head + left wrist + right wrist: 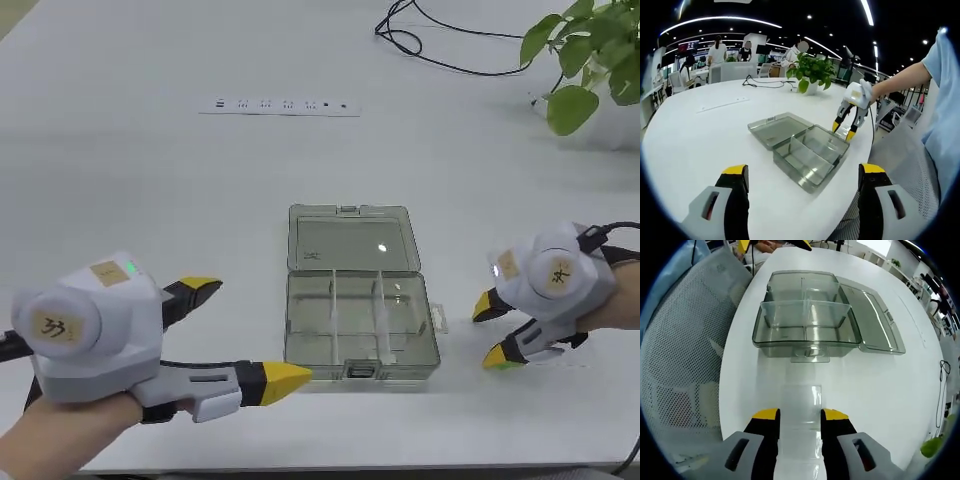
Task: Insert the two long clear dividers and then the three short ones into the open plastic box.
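- The right tool (800,413) is being held spread over the short dividers (801,396), which are lying on the counter (890,390), pointing at the box (805,325).
- The left tool (803,169) is being held spread, empty, farther off.

the table (130,190) is bare left of the box (400,355); flat clear pieces (800,405) lie on its right. its lid (350,240) lies open flat behind, and two upright dividers (332,312) split the inside into three lanes. a power strip (280,106) and plant (585,50) sit well back.
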A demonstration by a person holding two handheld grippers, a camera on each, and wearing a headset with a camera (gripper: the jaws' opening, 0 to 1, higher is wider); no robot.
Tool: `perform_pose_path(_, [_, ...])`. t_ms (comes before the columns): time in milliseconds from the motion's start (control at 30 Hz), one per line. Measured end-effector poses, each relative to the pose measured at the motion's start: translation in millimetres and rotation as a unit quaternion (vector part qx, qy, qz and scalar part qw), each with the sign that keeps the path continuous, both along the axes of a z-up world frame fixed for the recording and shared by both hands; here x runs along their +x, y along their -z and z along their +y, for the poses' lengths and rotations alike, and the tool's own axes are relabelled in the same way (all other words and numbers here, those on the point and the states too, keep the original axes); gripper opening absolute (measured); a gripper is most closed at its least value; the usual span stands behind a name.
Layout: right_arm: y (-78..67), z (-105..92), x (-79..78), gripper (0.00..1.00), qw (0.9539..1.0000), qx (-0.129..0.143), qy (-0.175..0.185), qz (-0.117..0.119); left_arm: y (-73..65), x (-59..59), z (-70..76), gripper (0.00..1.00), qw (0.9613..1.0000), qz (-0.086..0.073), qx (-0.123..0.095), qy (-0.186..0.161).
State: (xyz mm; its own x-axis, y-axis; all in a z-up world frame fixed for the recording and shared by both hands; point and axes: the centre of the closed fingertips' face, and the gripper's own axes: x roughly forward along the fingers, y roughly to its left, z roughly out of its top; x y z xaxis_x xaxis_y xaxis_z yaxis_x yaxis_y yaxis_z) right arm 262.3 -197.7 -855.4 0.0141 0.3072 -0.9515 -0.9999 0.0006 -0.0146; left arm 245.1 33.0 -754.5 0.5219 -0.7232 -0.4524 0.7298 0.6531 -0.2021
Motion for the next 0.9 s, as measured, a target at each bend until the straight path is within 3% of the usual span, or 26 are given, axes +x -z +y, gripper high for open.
perform_pose_path(667, [-7.7, 4.2, 3.0, 0.32, 0.9998, 0.009, 0.015, -0.012, 0.8, 1.4, -1.9, 0.92, 1.0000, -0.001, 0.000, 0.007])
perform_pose_path(900, [-20.3, 8.6, 7.4, 0.32, 0.9986, 0.030, 0.032, -0.028, 2.2, 4.0, -2.0, 0.91, 0.9999, 0.007, -0.008, -0.001])
